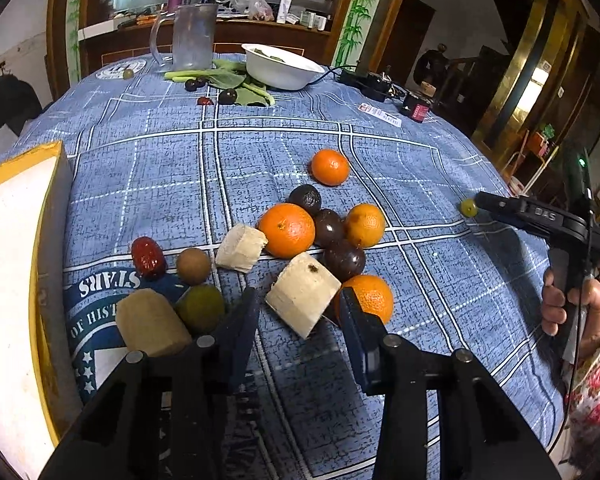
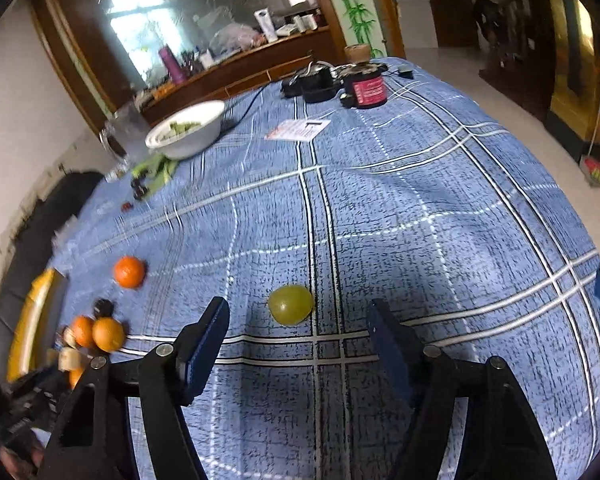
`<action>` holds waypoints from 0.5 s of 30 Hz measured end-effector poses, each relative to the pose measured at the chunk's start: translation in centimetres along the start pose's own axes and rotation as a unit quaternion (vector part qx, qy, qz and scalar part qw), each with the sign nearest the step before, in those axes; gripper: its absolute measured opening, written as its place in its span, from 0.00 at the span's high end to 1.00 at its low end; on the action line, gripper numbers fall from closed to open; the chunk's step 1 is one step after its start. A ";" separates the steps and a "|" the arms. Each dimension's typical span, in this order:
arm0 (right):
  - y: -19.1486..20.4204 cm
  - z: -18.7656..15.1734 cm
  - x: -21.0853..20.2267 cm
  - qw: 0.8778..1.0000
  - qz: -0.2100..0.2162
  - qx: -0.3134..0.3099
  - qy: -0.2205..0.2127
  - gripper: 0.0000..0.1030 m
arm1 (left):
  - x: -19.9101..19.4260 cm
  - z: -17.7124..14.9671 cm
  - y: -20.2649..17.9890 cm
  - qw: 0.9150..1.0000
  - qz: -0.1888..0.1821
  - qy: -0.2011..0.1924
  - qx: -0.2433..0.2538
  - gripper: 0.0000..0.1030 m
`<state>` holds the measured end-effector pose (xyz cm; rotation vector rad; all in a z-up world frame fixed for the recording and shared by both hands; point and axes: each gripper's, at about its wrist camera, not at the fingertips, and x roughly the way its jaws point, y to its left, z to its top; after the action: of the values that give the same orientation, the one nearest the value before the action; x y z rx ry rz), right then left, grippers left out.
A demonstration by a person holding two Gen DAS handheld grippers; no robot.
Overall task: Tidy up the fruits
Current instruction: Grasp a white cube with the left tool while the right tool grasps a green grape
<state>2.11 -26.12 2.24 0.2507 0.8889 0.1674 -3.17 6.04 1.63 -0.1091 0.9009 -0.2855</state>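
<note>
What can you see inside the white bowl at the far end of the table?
Inside the white bowl, a few green leafy pieces show above the near rim. The bowl's wall hides the bottom, so anything lying deeper cannot be seen. More greens lie outside, on the cloth beside it.

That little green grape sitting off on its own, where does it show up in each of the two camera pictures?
Left wrist view: green grape at the right edge, just off the tip of the right gripper.
Right wrist view: green grape low in the centre, ahead of the open jaws.
Shared landmark: white bowl at the table's far side.
</note>
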 end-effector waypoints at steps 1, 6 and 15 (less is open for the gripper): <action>0.3 0.0 0.4 1.000 -0.005 -0.009 0.003 0.30 | 0.0 0.0 -0.1 1.000 -0.001 0.000 0.005 0.64; 1.8 -0.2 2.1 0.997 -0.041 -0.057 0.014 0.46 | 0.2 0.4 -0.8 0.999 0.015 0.002 0.038 0.67; 2.8 -0.5 2.5 0.994 -0.061 -0.095 0.011 0.62 | 0.6 0.9 -0.8 0.998 0.019 0.012 0.060 0.63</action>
<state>3.11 -22.72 0.91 0.0173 0.9006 0.1409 -2.29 5.07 1.87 0.0229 0.9075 -0.3047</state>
